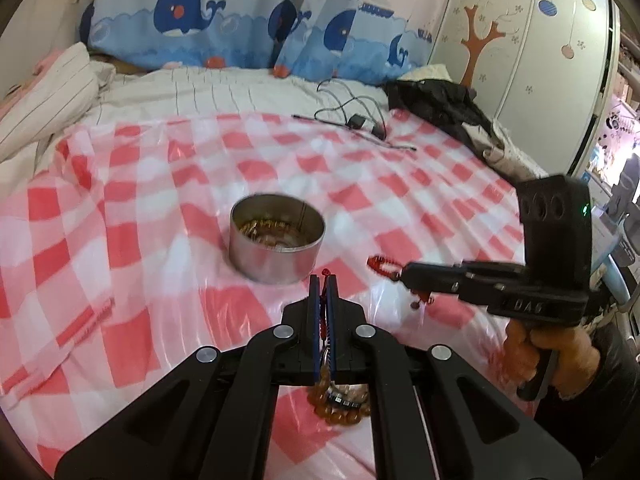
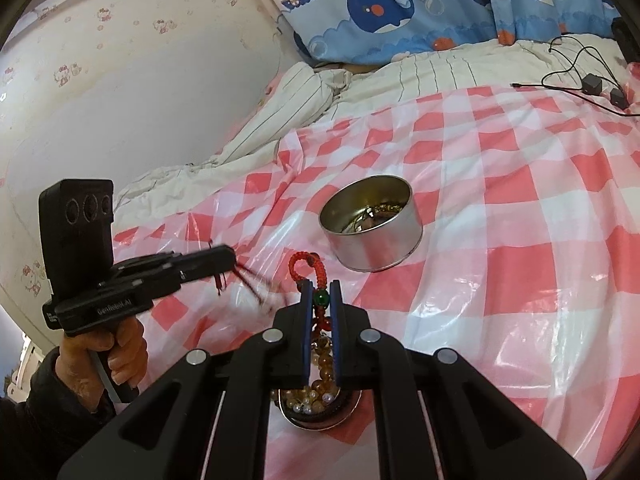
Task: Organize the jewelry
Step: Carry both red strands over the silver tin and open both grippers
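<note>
A round silver tin (image 1: 277, 239) with gold jewelry inside stands on the red-checked plastic sheet (image 1: 140, 208); it also shows in the right wrist view (image 2: 372, 224). My right gripper (image 2: 321, 285) is shut on a red braided cord with a green bead (image 2: 322, 298), and amber beads hang below it. In the left wrist view that cord's red loop (image 1: 382, 266) sticks out of the right gripper (image 1: 404, 276). My left gripper (image 1: 323, 279) is shut on a red cord (image 1: 325, 271) with an amber bead bracelet (image 1: 340, 404) hanging beneath. Both grippers are in front of the tin.
Black cables and chargers (image 1: 360, 122) lie at the sheet's far edge. Dark clothing (image 1: 440, 108) lies at the far right. Whale-print pillows (image 1: 192, 20) and a striped duvet (image 1: 48, 96) are behind. A shallow dish of beads (image 2: 316, 404) sits under my right gripper.
</note>
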A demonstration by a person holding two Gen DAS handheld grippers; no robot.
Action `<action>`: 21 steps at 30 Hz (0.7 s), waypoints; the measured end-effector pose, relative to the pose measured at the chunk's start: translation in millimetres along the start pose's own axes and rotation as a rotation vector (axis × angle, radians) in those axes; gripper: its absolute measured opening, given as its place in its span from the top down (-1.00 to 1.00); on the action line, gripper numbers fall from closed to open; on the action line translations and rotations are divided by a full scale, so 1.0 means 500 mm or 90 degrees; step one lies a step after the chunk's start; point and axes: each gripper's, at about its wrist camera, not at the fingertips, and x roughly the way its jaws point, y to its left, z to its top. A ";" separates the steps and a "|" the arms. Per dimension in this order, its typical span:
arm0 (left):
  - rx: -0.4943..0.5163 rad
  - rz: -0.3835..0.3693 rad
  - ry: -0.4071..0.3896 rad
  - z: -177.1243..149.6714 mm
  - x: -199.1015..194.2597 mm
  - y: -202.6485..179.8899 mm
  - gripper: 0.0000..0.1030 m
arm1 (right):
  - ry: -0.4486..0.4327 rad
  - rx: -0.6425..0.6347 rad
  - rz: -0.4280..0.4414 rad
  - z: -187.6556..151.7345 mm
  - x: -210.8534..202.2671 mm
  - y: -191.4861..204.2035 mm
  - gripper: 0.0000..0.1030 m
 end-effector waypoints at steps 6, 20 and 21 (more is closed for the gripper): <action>-0.014 -0.016 -0.006 0.026 0.011 -0.002 0.95 | -0.003 0.007 0.003 0.006 -0.004 -0.005 0.83; -0.066 -0.048 -0.041 0.124 0.069 0.039 0.95 | -0.012 -0.019 -0.030 0.079 0.035 -0.013 0.83; -0.069 -0.051 -0.043 0.130 0.077 0.042 0.95 | -0.009 -0.022 -0.032 0.083 0.041 -0.014 0.83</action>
